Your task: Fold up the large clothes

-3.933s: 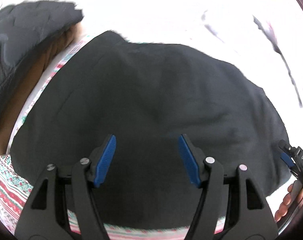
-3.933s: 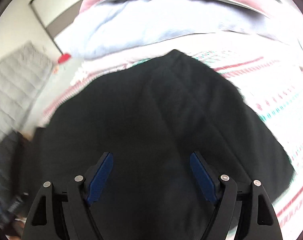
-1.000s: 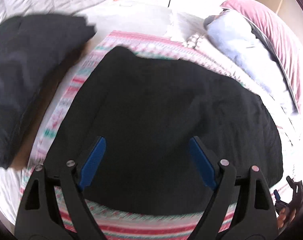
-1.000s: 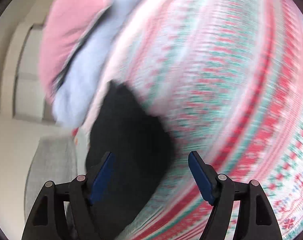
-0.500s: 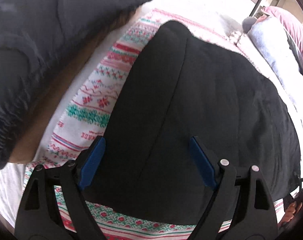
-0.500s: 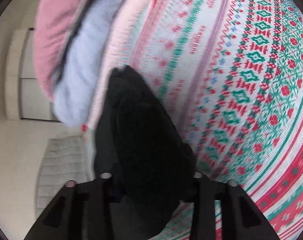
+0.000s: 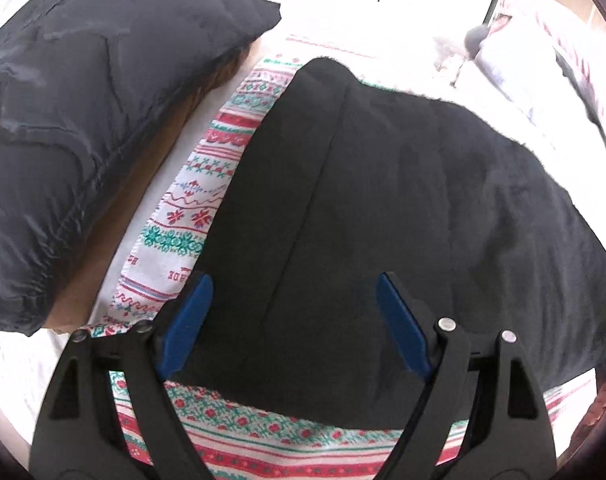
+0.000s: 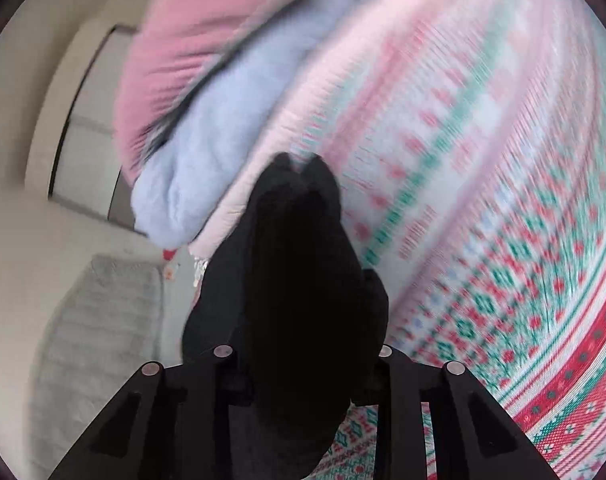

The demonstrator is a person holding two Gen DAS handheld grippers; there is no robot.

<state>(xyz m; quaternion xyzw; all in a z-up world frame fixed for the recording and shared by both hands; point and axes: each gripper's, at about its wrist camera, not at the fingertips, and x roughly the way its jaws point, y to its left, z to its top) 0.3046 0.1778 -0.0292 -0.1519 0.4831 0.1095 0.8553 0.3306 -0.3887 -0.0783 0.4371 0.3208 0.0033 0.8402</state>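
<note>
Left tool (image 7: pixel 291 320): I have it hanging over the near edge of the black garment (image 7: pixel 403 208), jaws wide, blue pads (image 7: pixel 189 316) clear of the cloth, nothing gripped.
Right tool (image 8: pixel 303 364): I see its jaws closing, with a bunched fold of the same black garment (image 8: pixel 299 280) between them; the pads are hidden by the cloth, which rises out of the grip.
Black garment: it lies spread flat on the patterned blanket (image 7: pixel 195 216), a straight crease running up its left part; its right end is the part I have lifted.
Patterned blanket: red, green and white knit bands; blurred in the right wrist view (image 8: pixel 503 240).
Writing: I can read only the letters "ADE" in red on the blanket (image 7: pixel 178 275) beside the left pad; the rest is covered.
Dark quilted jacket (image 7: pixel 83 112): piled at the upper left, apart from the garment.
Pillows: a pale blue one (image 8: pixel 207 152) and a pink one (image 8: pixel 191 56) sit beyond the lifted fold.
</note>
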